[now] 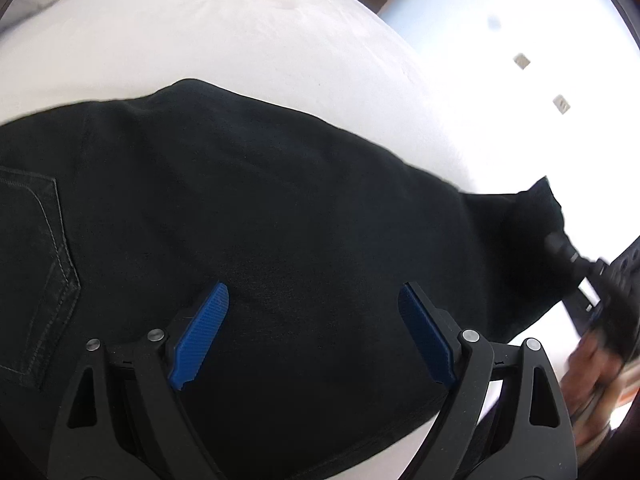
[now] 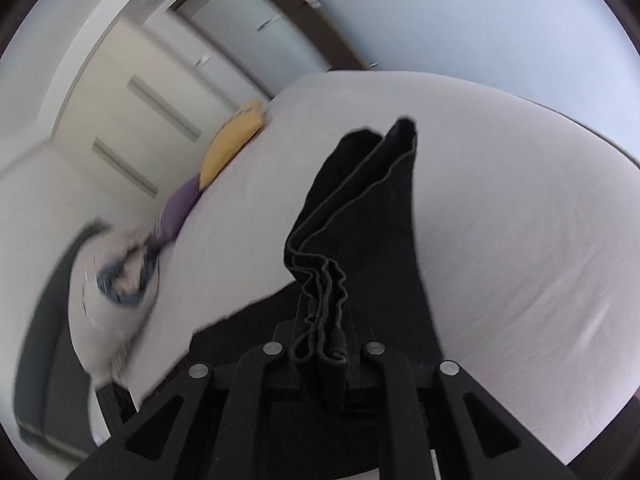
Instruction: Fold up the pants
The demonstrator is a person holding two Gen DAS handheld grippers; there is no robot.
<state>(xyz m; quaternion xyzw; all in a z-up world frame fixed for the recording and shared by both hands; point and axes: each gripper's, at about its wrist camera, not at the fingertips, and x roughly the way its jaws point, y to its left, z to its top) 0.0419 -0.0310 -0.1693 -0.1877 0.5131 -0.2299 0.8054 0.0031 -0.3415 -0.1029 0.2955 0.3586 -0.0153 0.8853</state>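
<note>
Black pants (image 1: 260, 200) lie spread across a white bed (image 1: 200, 32), a stitched back pocket (image 1: 36, 260) at the left. My left gripper (image 1: 312, 304) hovers over the cloth, open, its blue pads (image 1: 200, 332) wide apart with nothing pinched. In the right wrist view my right gripper (image 2: 322, 344) is shut on the bunched hem ends of the pants (image 2: 360, 216), lifted off the bed so the legs hang in folds. The right gripper with a hand (image 1: 592, 320) shows at the right edge of the left wrist view, holding the far leg end.
A yellow cushion (image 2: 234, 144), a purple cushion (image 2: 178, 210) and a patterned pillow (image 2: 116, 272) line the bed's left side. A wardrobe and door stand beyond. The bed edge (image 1: 460, 128) meets a bright wall at right.
</note>
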